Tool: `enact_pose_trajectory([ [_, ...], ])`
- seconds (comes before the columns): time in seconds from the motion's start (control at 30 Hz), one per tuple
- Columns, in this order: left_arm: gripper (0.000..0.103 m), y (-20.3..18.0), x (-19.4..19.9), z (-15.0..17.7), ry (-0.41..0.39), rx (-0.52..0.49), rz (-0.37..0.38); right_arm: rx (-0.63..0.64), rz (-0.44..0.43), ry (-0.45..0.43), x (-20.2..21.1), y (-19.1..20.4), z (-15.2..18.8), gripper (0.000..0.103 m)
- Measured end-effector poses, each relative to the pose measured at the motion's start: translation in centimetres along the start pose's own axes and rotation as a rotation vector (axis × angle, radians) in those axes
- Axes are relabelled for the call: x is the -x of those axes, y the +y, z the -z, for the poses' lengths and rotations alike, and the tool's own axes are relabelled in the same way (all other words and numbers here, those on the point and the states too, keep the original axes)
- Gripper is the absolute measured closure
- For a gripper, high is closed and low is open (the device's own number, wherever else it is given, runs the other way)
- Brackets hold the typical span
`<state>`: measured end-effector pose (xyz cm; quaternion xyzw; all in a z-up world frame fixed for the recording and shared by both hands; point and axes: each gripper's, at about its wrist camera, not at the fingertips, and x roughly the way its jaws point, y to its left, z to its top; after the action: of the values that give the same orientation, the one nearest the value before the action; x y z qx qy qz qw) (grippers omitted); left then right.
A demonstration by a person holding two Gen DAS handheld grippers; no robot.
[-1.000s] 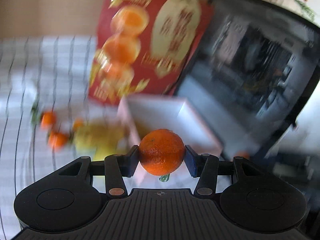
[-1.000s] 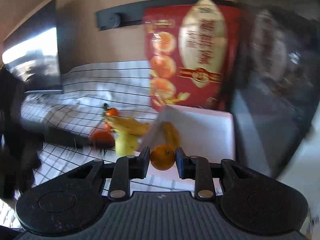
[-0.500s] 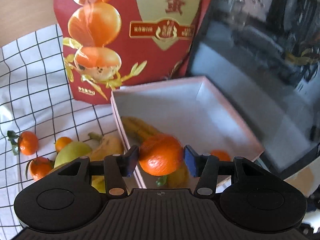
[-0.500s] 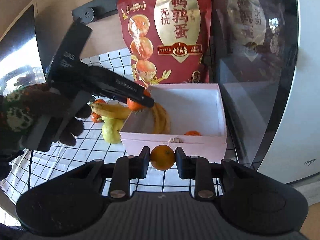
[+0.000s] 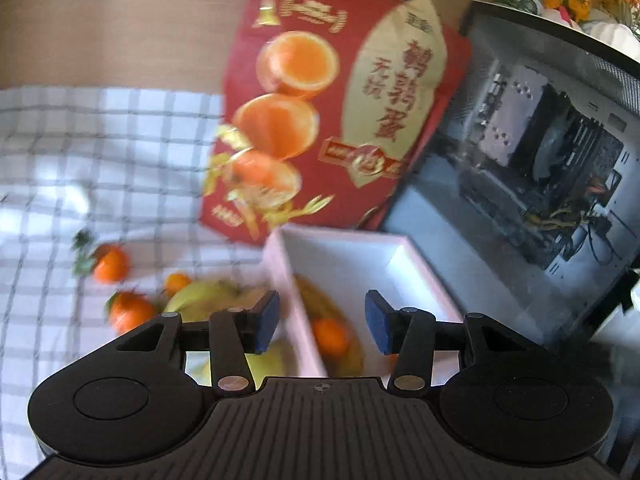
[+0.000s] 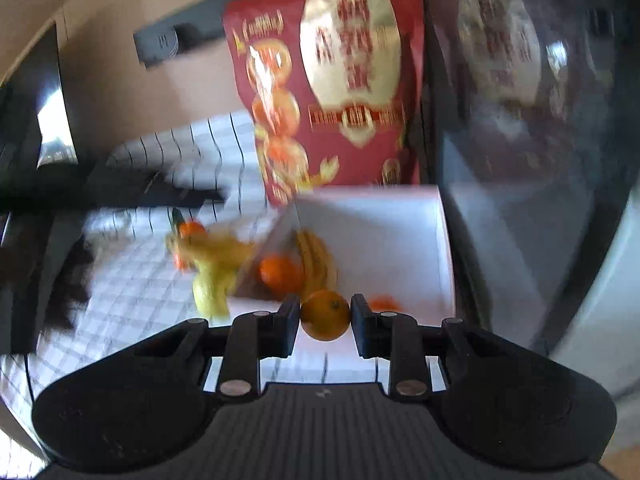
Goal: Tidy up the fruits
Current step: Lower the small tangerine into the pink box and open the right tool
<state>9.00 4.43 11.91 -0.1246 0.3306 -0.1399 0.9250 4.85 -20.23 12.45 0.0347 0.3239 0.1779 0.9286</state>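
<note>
My left gripper hangs above the left wall of the pink box. Its jaws are closing with nothing between them. Below it a tangerine lies in the box on the bananas. My right gripper is shut on a small orange just over the box's near wall. The box also holds the tangerine and another small orange. On the checked cloth left of the box lie two tangerines, a small orange, a pear and a banana.
A tall red snack bag stands right behind the box. A glass-sided computer case borders the box on the right. The checked cloth reaches back to a tan wall. My left gripper shows as a dark blur in the right wrist view.
The left gripper has let go of the tangerine, which now lies in the box, and has drawn back from the box. The right gripper has come over the box's near wall with its orange.
</note>
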Motion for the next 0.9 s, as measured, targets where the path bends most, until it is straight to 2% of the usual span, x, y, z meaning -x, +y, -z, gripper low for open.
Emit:
enact_pose_trajectory([
  [0.07,0.051,0.6,0.7,2.0,0.038,0.006,-0.021,0.004,-0.026,-0.046,-0.3,0.2,-1.8,0.076],
  [0.13,0.051,1.0,0.6,4.4,0.114,0.013,-0.025,0.003,-0.064,-0.074,-1.3,0.5,-3.8,0.076],
  [0.2,0.051,1.2,0.3,6.5,0.177,0.025,-0.024,-0.012,-0.094,-0.059,-3.6,0.9,-5.5,0.076],
  [0.3,0.051,1.2,0.5,8.5,0.218,0.038,-0.018,-0.036,-0.125,-0.011,-7.1,1.1,-6.9,0.076],
  [0.43,0.051,1.7,1.8,8.9,0.201,0.006,-0.053,-0.03,-0.123,0.014,-9.8,1.5,-7.4,0.072],
  [0.53,0.051,2.6,2.5,8.8,0.187,0.028,-0.092,-0.035,-0.142,0.005,-10.0,1.7,-7.6,0.066],
  [0.63,0.051,3.5,3.0,8.5,0.176,0.043,-0.121,-0.054,-0.16,0.008,-10.1,1.7,-7.7,0.066],
  [0.83,0.051,4.0,2.6,5.6,0.105,0.019,-0.124,-0.115,-0.17,0.053,-10.7,1.3,-7.2,0.066],
  [0.9,0.051,4.8,1.9,3.7,0.063,0.059,-0.121,-0.143,-0.156,0.068,-10.6,0.8,-6.9,0.066],
])
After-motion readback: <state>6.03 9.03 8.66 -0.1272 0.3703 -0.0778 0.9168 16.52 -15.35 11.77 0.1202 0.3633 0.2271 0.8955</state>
